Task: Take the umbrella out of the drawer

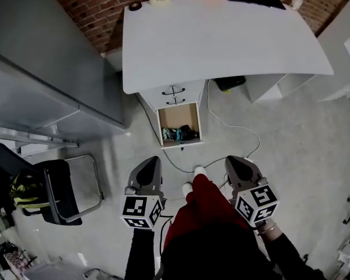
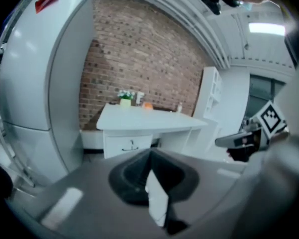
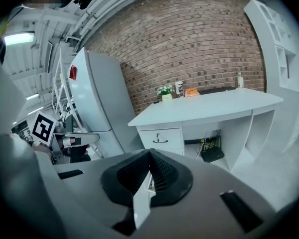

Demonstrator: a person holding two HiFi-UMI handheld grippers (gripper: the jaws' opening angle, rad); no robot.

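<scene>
Under the white desk the bottom drawer stands pulled out. Teal and black things lie in it; I cannot tell which is the umbrella. Both grippers hover over the floor, short of the drawer and apart from it. My left gripper is shut with nothing in it, its jaws closed in the left gripper view. My right gripper is also shut and empty. The shut upper drawers show in both gripper views; the jaws hide the open drawer there.
A tall grey cabinet stands at the left. A black chair holds a yellow-black bundle. A white cable runs across the floor by the drawer. A black box sits under the desk. The person's red trousers lie between the grippers.
</scene>
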